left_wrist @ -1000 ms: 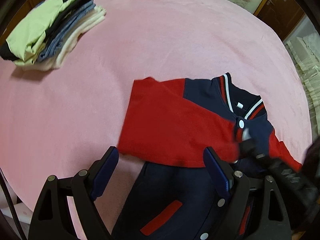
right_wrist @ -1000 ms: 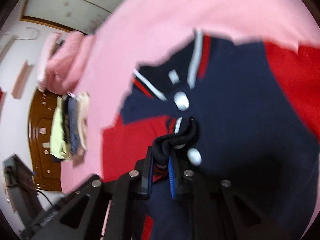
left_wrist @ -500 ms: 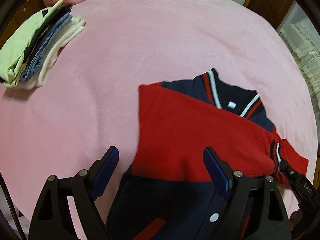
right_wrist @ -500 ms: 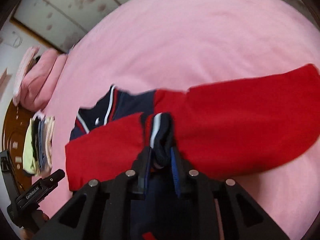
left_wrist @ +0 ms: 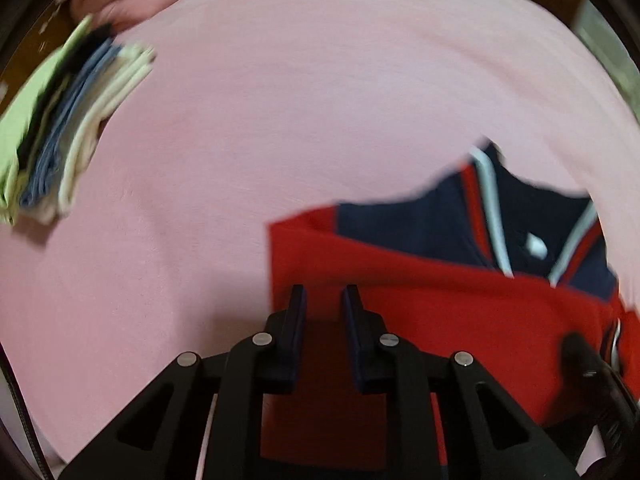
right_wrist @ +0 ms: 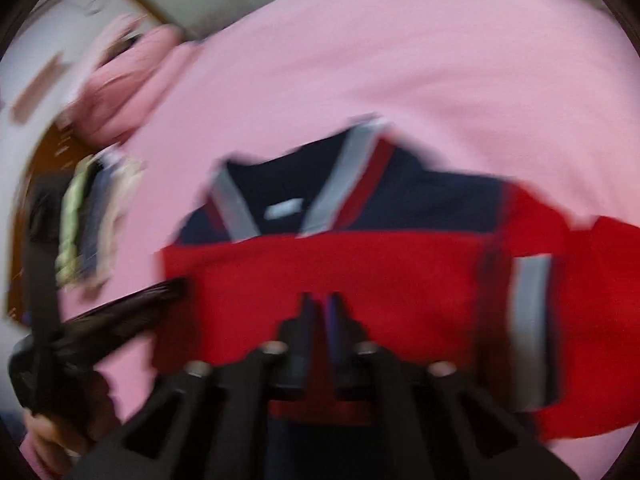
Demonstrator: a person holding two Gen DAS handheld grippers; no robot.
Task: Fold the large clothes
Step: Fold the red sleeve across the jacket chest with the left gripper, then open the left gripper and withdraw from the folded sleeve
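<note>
Below, soft red-navy jacket (left_wrist: 440, 292) — both fingers narrow, left (left_wrist: 322, 300), right (right_wrist: 318, 308), fleecy pink blanket (left_wrist: 280, 100).

Pink bedspread (left_wrist: 304, 92); folded clothes stack (left_wrist: 64, 128) far left; pink pillow (right_wrist: 120, 84) beyond it

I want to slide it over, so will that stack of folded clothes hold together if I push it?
Probably not. The stack is loose soft layers with uneven edges, so they would likely shear. The fuzzy blanket probably drags.
</note>
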